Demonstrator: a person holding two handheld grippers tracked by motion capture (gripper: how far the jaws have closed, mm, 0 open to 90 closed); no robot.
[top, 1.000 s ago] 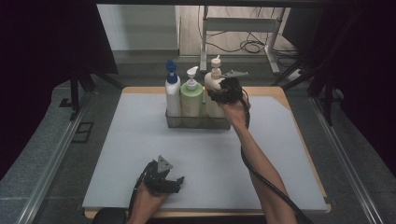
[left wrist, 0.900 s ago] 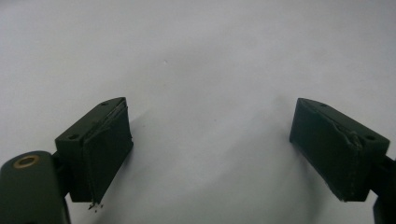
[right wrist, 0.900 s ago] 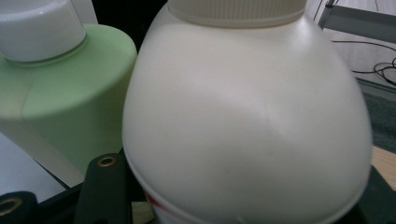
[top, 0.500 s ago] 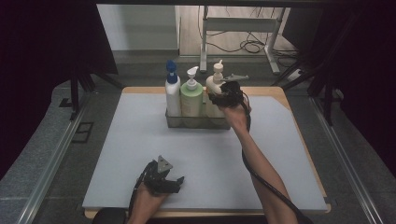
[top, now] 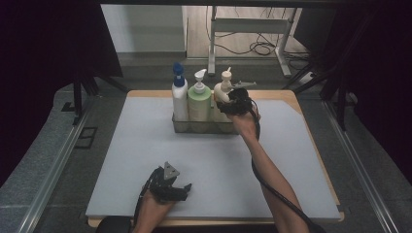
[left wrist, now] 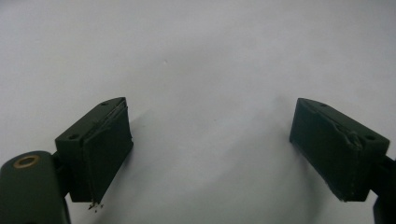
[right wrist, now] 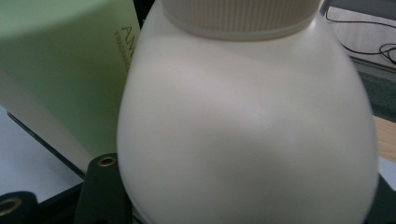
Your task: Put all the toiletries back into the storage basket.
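Three pump bottles stand side by side in a clear rack (top: pixel 180 127) at the far side of the table (top: pixel 121 160): a white one with a blue pump (top: pixel 179 97) on the left, a pale green one (top: pixel 199 102) in the middle, and a cream bottle (top: pixel 222 90) on the right. And the right gripper (top: pixel 233 103) is right there at that cream bottle, reaching in from the near side with the forearm stretched across the mat. Look along its own jaws in the right gripper view and the cream bottle (right wrist: pixel 247 126) bulges huge between them, its rounded body sitting against the jaw at the lower left, the ribbed collar of the pump at the top, the green bottle (right wrist: pixel 65 65) just beside it; the jaws grasp the bottle around its belly. The bottle sits in the rack, upright, touching its green neighbour. Over at the near edge, the left gripper (top: pixel 167 183) rests low on the grey mat, well apart from the rack. In the left gripper view its jaws (left wrist: pixel 210 154) stand wide and released, with bare mat between them.
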